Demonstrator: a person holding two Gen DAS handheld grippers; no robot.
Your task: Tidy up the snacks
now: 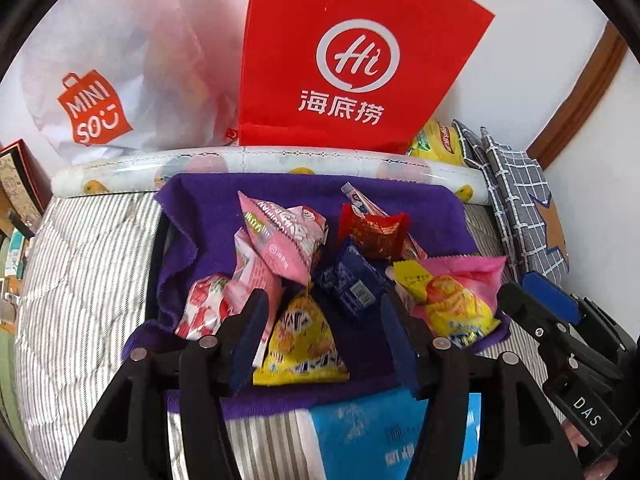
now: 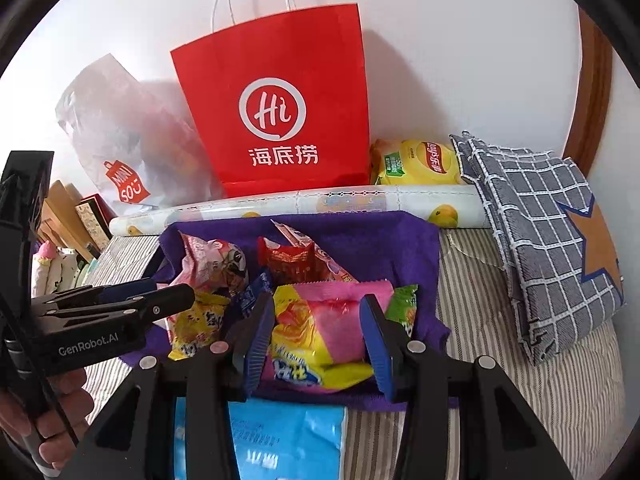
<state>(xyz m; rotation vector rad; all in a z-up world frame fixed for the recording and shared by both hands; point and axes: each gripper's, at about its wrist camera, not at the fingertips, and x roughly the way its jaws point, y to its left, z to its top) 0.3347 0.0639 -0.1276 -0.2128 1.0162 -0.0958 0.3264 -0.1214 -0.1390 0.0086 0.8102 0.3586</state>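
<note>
Several snack packets lie piled on a purple towel (image 1: 208, 208) on striped bedding. My left gripper (image 1: 322, 332) is open, and a yellow triangular packet (image 1: 304, 344) lies between its blue pads without being pressed. Behind it are a pink packet (image 1: 280, 240), a dark blue packet (image 1: 348, 280), a red packet (image 1: 376, 232) and a strawberry-print packet (image 1: 204, 312). My right gripper (image 2: 318, 344) is shut on a pink and yellow packet (image 2: 320, 332) at the towel's near right. In the right wrist view the left gripper (image 2: 160, 300) reaches in from the left.
A red paper bag (image 2: 276, 112) and a white plastic shopping bag (image 1: 104, 80) stand against the wall. In front of them lies a fruit-print roll (image 2: 320, 204). A yellow crisps bag (image 2: 420, 160) and a checked cloth (image 2: 540, 216) sit at the right. A light blue packet (image 2: 280, 440) lies nearest.
</note>
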